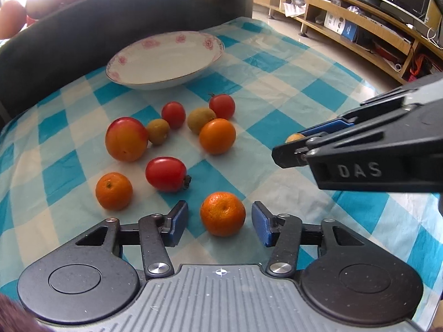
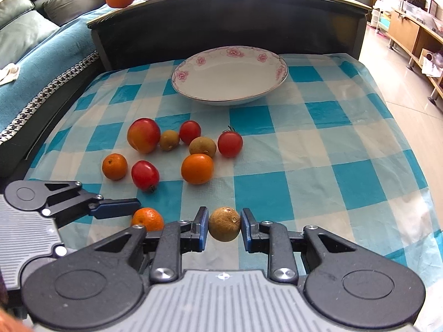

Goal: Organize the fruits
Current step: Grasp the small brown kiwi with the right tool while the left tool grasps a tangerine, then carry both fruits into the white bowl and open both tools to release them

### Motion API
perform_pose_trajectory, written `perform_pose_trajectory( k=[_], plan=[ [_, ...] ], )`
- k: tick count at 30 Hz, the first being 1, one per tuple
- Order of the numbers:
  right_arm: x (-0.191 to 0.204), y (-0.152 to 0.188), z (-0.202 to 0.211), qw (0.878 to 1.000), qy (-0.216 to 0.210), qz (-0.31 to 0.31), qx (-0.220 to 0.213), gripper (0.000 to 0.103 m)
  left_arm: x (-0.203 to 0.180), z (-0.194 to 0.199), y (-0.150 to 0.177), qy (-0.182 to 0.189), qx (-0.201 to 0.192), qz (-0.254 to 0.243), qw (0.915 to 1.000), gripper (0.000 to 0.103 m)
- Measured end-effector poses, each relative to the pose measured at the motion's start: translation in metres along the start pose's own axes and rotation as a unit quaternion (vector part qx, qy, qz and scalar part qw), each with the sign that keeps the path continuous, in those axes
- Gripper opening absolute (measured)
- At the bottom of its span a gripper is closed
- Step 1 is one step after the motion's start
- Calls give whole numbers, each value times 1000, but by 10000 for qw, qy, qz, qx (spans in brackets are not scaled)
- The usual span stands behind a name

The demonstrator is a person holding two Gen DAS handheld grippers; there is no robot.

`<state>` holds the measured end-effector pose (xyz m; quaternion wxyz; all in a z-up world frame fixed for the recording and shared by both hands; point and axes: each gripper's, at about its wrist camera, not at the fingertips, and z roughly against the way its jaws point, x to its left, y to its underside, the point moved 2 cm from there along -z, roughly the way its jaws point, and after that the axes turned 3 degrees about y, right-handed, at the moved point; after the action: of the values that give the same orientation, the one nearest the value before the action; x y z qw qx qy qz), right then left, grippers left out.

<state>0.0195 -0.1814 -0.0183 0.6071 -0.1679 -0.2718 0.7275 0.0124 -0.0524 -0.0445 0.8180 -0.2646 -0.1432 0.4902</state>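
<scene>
Flanking a mandarin [image 1: 223, 213] and a brown fruit [image 2: 224, 224]: both spread claws.

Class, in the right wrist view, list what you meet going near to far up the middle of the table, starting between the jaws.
Brown fruit between the jaws → orange → smaller brown fruit → flowered plate → dark headboard.

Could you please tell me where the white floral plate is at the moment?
The white floral plate sits at the far side of the checkered tablecloth, close to the dark headboard, beyond the fruit cluster and with nothing in it.
</scene>
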Motion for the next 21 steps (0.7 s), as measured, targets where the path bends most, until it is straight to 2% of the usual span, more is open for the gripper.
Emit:
perform_pose_trajectory(
  k=[6, 8, 9, 11, 21],
  plan=[
    [-6, 0, 6, 9999, 31, -104, -75, 29, 1, 1, -1, 21, 56, 39, 10000, 61],
    [-10, 2, 8, 9998, 52, -207, -42, 29, 1, 1, 0, 32, 50, 36, 10000, 59],
    [-12, 3, 9, 9996, 62, -256, -34, 29, 0, 2, 0, 55, 35, 18, 10000, 56],
    [-13, 5, 11, 9995, 105, -289, -17, 29, -2, 3, 1, 164, 18, -6, 9999, 42],
    [-3, 10, 24, 9991, 348, -221, -66, 29, 5, 10, -1, 239, -27, 221, 9995, 41]
  ],
)
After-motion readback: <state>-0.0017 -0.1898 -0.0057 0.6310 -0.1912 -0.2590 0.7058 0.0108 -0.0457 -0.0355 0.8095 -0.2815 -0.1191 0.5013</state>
